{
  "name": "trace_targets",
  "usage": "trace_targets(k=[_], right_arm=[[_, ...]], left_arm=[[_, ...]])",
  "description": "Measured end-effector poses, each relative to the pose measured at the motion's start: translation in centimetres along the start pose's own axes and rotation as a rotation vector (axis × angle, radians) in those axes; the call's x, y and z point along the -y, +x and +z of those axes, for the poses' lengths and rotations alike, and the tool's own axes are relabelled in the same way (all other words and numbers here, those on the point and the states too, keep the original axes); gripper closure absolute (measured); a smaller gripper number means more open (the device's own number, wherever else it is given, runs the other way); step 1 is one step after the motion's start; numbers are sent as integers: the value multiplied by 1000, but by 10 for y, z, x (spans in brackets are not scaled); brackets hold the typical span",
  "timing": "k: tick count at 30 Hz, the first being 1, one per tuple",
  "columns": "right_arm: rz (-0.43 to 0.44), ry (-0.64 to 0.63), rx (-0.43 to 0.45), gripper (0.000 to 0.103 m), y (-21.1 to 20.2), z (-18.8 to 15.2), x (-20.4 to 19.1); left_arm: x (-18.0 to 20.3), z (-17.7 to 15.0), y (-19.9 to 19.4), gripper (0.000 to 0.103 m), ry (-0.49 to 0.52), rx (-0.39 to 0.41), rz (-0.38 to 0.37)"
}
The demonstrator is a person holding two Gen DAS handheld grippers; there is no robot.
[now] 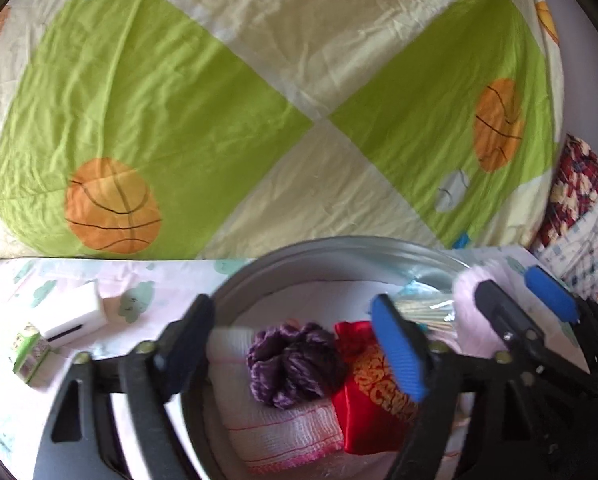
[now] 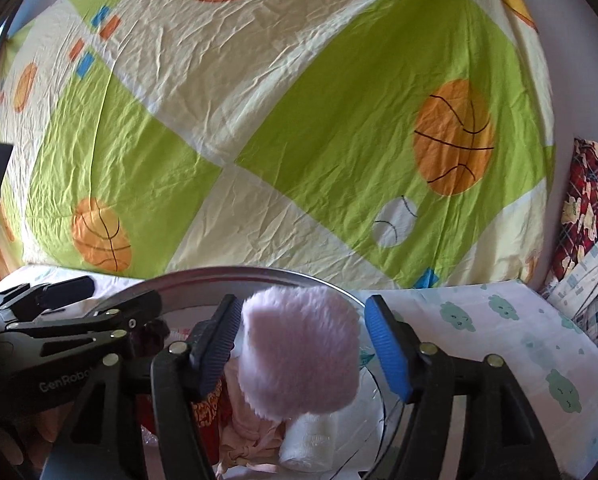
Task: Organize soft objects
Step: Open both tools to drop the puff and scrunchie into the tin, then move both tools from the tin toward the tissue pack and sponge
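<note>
A round metal basin (image 1: 339, 246) sits on the bed and holds a purple scrunchie (image 1: 295, 364), a red pouch (image 1: 373, 404) and a white-pink cloth (image 1: 283, 432). My left gripper (image 1: 295, 344) is open above these, empty. My right gripper (image 2: 303, 344) is open around a fluffy pink soft object (image 2: 303, 348) over the basin (image 2: 235, 274); the object touches the left pad, with a gap to the right pad. The pink object and right gripper also show in the left wrist view (image 1: 469, 304). A rolled white cloth (image 2: 307, 440) lies below.
A white sponge block (image 1: 77, 314) and a small green box (image 1: 31, 354) lie left of the basin on the pink sheet. A green and cream basketball quilt (image 1: 179, 100) rises behind. Plaid fabric (image 2: 591, 216) is piled at the right.
</note>
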State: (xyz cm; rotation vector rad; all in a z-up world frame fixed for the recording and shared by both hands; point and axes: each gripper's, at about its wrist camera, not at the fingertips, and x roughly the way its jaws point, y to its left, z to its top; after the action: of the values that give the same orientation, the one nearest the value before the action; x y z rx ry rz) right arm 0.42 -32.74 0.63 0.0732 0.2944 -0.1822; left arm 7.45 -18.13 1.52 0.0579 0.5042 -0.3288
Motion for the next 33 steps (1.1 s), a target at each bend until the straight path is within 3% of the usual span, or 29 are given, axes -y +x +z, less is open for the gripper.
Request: trace_targets(k=[4,7,17,22,28,33], right_arm=[[0,64,32,22,-5,1,9],[-17,70,51,22,-9,2,10],[-89,121,102,21,-23,3,20],[-83,144,121,21,-30,2,22],[-142,137,242,21,-51,0,15],[-186,120,292,20,-61,0,8]], left_arm=[[-10,2,-7,0,-46,36,43],[-13,3,-11,0,-56,52,18],[-13,0,-24,0,-21,78,50],[-30,-10,-31,0,-42,74,93],[-48,-20,-44,0,-38,124,170],[-55,-27,-45,0,-12,129,219]])
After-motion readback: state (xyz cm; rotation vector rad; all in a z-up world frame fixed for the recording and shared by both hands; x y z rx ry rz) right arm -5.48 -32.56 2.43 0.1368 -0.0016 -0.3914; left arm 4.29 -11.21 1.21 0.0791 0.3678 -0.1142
